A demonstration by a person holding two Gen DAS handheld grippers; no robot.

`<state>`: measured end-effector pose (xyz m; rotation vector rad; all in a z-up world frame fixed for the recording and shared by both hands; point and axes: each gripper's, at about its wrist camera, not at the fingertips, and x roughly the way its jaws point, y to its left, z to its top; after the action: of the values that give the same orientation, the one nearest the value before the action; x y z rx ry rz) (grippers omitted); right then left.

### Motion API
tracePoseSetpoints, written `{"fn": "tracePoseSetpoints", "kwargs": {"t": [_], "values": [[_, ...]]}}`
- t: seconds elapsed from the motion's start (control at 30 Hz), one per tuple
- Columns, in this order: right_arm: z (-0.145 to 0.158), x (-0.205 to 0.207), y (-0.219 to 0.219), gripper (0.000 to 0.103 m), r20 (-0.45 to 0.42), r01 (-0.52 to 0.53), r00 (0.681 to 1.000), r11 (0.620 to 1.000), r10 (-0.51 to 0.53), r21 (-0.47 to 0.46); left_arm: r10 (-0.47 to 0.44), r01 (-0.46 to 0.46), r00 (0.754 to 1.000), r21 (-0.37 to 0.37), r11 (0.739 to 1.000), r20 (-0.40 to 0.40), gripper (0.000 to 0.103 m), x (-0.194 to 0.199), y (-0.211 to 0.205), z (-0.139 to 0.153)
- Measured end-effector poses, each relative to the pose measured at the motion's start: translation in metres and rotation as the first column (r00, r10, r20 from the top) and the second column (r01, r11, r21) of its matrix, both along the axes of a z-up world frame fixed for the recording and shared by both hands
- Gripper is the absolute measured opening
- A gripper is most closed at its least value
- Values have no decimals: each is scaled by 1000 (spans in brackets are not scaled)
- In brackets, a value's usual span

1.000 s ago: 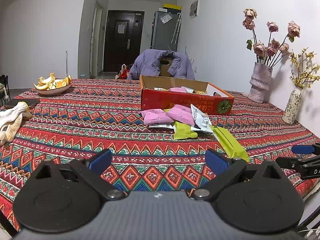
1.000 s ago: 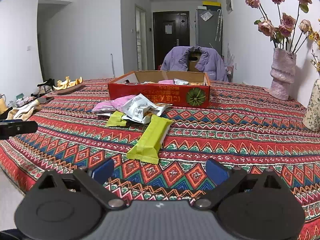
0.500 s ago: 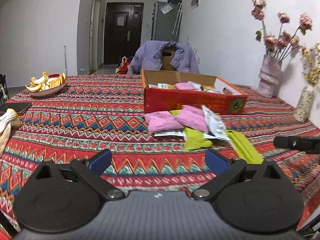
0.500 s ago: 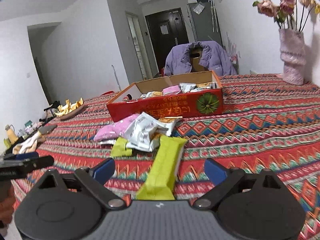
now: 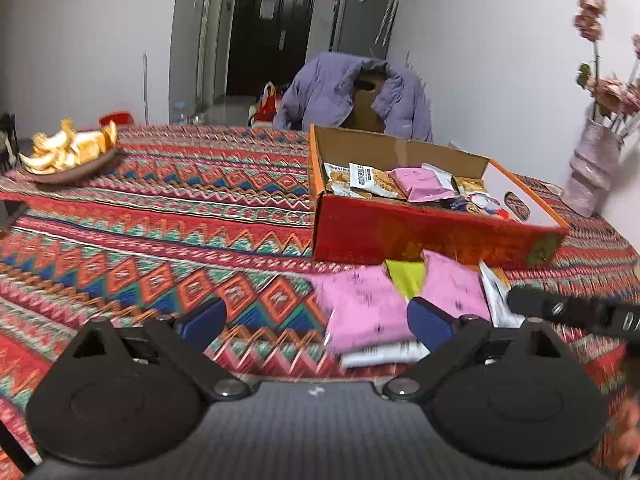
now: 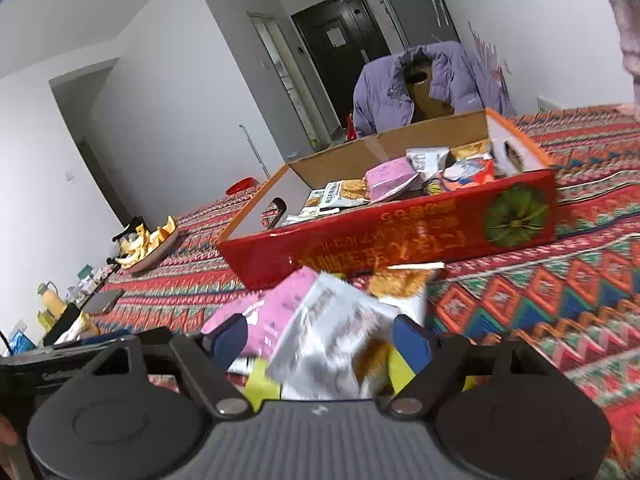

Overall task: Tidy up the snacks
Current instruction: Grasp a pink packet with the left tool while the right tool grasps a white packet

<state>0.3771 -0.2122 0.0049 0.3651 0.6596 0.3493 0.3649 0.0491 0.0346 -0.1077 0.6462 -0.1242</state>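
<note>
A red cardboard box [image 5: 420, 232] with several snack packets inside stands on the patterned tablecloth; it also shows in the right wrist view [image 6: 400, 236]. In front of it lies a loose pile: pink packets [image 5: 360, 304], a green packet [image 5: 406, 276] and a silver packet [image 6: 332, 340]. My left gripper [image 5: 316, 320] is open, its fingers either side of a pink packet's near edge. My right gripper [image 6: 320, 340] is open, low over the silver packet, its fingers on either side of it. The right gripper's finger [image 5: 560, 310] shows at the right of the left wrist view.
A plate of orange peel [image 5: 68, 156] sits at the far left of the table. A vase of dried roses [image 5: 592, 172] stands at the right by the wall. A chair with a purple jacket [image 5: 352, 96] is behind the table. A phone [image 6: 102, 300] lies near the left edge.
Both grippers have moved forward and down to the snack pile. The pile and the box now fill much more of both views. Both stay open.
</note>
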Motion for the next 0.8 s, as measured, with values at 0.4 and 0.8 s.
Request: {"fn": "tracePoseSetpoints", "kwargs": {"t": [0.4, 0.8], "values": [[-21, 16, -24, 49, -69, 29, 997, 1000, -29, -1, -2, -8, 990, -71, 997, -139, 82, 63, -25, -34], [-11, 5, -29, 48, -5, 33, 999, 997, -34, -68, -55, 40, 988, -104, 994, -148, 66, 53, -24, -33]]}}
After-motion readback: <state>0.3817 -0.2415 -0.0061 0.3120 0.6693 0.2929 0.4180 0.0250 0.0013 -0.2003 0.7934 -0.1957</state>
